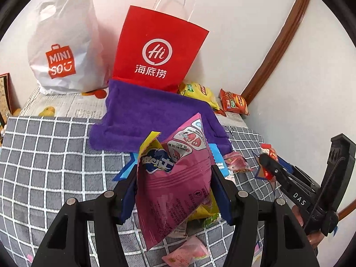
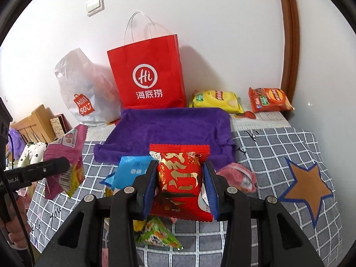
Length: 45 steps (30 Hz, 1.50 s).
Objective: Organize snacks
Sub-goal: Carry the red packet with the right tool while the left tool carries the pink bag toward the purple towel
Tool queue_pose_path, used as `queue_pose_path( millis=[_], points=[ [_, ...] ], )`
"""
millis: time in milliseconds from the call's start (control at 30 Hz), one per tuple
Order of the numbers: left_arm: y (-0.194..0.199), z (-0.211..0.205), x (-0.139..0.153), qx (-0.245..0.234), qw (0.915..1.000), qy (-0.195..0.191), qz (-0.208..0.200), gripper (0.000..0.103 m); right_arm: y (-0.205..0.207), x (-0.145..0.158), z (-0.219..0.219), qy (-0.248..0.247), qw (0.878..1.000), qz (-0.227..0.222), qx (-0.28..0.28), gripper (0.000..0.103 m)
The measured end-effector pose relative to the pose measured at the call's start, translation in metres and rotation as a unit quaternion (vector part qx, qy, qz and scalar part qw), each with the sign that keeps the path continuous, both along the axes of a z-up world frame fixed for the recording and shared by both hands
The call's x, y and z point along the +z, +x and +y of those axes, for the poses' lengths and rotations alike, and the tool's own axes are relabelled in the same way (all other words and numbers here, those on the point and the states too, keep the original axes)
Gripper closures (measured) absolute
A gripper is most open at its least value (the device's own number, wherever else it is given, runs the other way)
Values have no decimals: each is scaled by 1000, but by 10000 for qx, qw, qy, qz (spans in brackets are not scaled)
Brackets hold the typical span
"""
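My left gripper (image 1: 174, 173) is shut on a pink snack bag (image 1: 175, 182) and holds it above the grey checked cloth; the bag also shows in the right wrist view (image 2: 64, 160). My right gripper (image 2: 180, 175) is shut on a red snack packet with gold print (image 2: 180, 178), raised in front of the purple towel (image 2: 173, 129). The towel also shows in the left wrist view (image 1: 153, 115). A red paper bag (image 2: 151, 75) and a white plastic bag (image 2: 86, 93) stand behind the towel against the wall.
A yellow chip bag (image 2: 215, 101) and an orange chip bag (image 2: 269, 100) lie at the back right. A blue packet (image 2: 131, 171), a pink packet (image 2: 238, 175) and a green packet (image 2: 158, 235) lie on the checked cloth (image 2: 278, 146). A star patch (image 2: 307, 187) marks its right side.
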State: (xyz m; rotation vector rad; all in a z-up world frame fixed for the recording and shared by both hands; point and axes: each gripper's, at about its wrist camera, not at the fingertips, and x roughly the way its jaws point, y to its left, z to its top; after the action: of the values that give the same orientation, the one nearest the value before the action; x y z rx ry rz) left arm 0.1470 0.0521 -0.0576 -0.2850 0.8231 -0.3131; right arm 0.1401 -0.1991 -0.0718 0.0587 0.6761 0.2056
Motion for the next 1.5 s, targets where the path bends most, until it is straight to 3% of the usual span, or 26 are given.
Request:
queue_pose_path(
  millis=[533, 1500],
  points=[
    [66, 2, 15, 113, 9998, 189, 11, 44, 84, 9, 17, -113, 9999, 16, 37, 63],
    [198, 16, -7, 276, 9987, 350, 256, 44, 219, -25, 21, -294, 9984, 434, -191, 63]
  ],
)
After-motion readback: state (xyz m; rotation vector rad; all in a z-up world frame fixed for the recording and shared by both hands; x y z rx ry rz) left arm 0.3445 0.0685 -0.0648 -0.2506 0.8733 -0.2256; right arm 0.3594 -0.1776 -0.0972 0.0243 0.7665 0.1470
